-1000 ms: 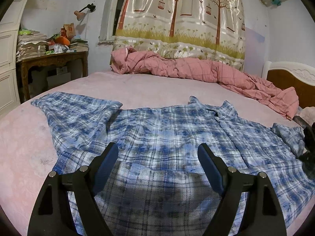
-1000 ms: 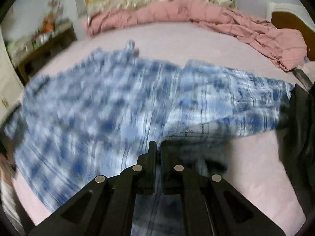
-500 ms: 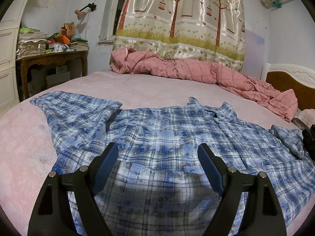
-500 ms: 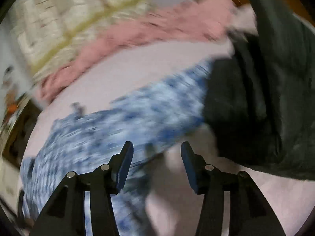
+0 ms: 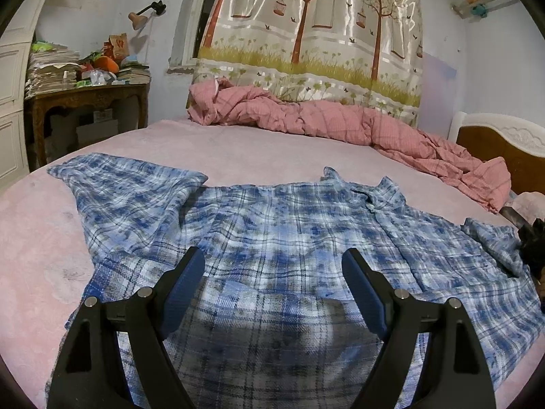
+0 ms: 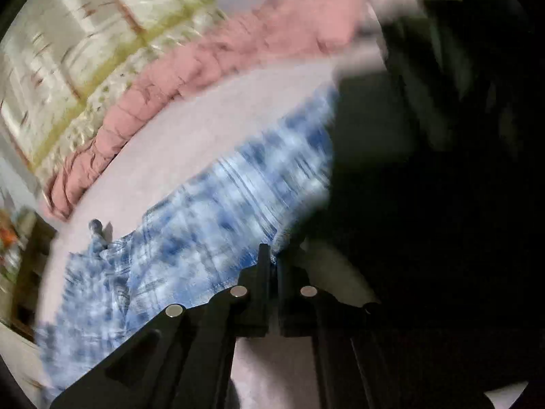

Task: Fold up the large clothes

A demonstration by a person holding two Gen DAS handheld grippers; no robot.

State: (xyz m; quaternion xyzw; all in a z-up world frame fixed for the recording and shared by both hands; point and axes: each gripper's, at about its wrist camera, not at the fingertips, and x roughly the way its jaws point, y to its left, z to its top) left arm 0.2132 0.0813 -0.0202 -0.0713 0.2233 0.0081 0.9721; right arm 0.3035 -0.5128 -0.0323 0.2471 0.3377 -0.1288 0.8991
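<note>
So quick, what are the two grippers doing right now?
Left gripper: open, above the plaid shirt, holding nothing.
Right gripper: shut at the shirt's edge; whether it pinches cloth cannot be told.

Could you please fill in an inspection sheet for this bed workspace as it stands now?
Surface: pink bed sheet, bare beyond the clothes.
Job's things: blue plaid shirt spread flat, one sleeve angled out.
Clutter: pink quilt bunched along the far edge; dark garment beside the shirt.
Grippers: left gripper open above the hem, holding nothing; right gripper shut at the shirt's edge, grip unclear through blur.
Cables: nothing seen.
Surroundings: tree-print curtain, cluttered desk, headboard.
</note>
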